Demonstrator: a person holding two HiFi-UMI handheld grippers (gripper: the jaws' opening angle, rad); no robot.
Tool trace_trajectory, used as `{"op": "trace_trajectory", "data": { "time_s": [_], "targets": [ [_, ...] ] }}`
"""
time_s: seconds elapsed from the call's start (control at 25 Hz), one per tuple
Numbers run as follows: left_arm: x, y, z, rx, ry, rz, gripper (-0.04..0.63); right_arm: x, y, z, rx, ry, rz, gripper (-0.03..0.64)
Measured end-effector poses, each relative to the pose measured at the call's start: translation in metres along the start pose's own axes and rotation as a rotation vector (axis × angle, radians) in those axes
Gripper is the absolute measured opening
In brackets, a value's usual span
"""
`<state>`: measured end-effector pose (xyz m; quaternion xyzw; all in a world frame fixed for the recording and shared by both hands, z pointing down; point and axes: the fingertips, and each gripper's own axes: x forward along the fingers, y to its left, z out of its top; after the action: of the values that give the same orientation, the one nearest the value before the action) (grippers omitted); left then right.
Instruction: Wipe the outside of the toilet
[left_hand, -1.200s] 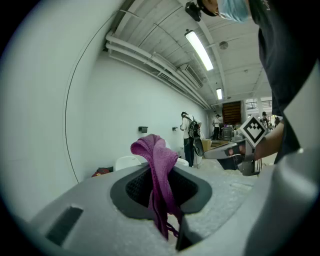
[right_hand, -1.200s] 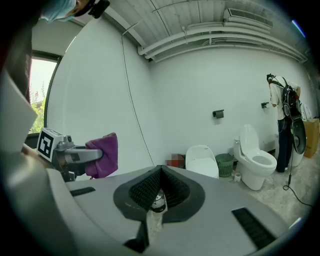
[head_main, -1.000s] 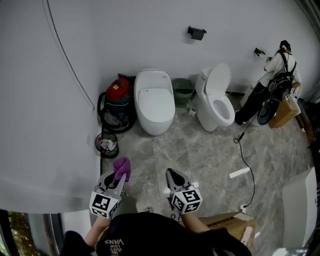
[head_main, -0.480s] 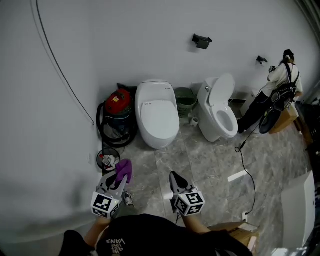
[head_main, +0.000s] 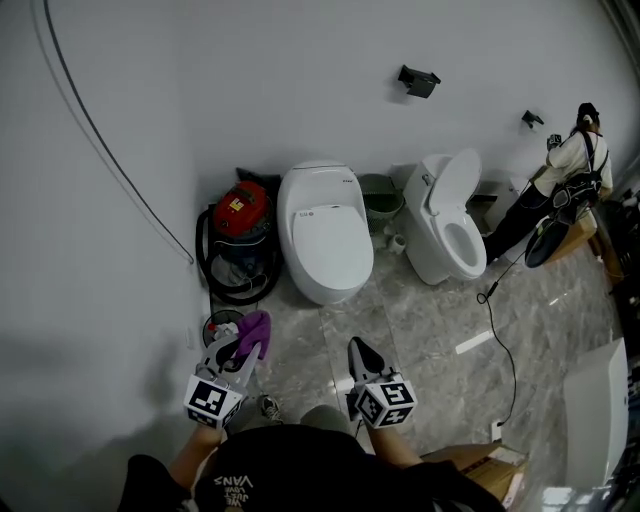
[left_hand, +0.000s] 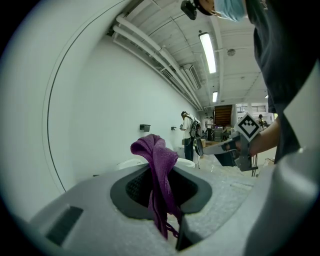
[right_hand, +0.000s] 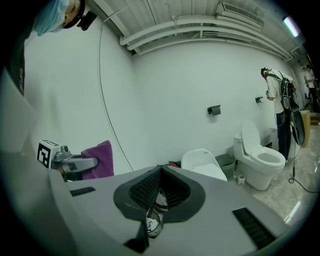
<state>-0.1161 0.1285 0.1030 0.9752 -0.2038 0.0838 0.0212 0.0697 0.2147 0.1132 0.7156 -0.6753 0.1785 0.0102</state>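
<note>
Floor (head_main: 400, 320): grey marbled tile. Wall (head_main: 250, 80): plain white.
Closed-lid toilet (head_main: 325, 230): against the wall, between red vacuum (head_main: 240, 215) and green bin (head_main: 380, 195).
Open-lid toilet (head_main: 450, 225): beyond the bin.
Left claw (head_main: 243, 347): clamped on purple cloth (head_main: 254, 330), well apart from both toilets.
Right claw (head_main: 362, 352): closed, empty.
Small waste bin (head_main: 222, 322): partly hidden behind the left claw.
</note>
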Motion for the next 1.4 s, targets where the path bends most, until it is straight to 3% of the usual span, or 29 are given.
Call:
{"op": "trace_trajectory", "data": {
  "time_s": [0.36, 0.88, 1.0, 1.16, 1.4],
  "targets": [
    [0.02, 0.04, -0.009, -0.038, 0.001, 0.029, 0.067, 0.058, -0.009, 0.015, -0.023, 0.018, 0.014, -0.002],
    [0.112, 0.081, -0.034, -0.035, 0.035, 0.144, 0.067, 0.15, -0.051, 0.029, -0.076, 0.098, 0.208, -0.002],
    [0.14, 0.086, -0.047, -0.067, 0.07, 0.143, 0.067, 0.169, -0.059, 0.023, -0.071, 0.125, 0.242, -0.002],
    [0.175, 0.096, -0.072, -0.056, 0.092, 0.122, 0.067, 0.199, -0.07, 0.008, -0.054, 0.155, 0.27, -0.002],
    [0.215, 0.114, -0.13, -0.132, 0.151, 0.141, 0.067, 0.25, -0.086, -0.029, -0.069, 0.188, 0.303, -0.002]
  ]
}}
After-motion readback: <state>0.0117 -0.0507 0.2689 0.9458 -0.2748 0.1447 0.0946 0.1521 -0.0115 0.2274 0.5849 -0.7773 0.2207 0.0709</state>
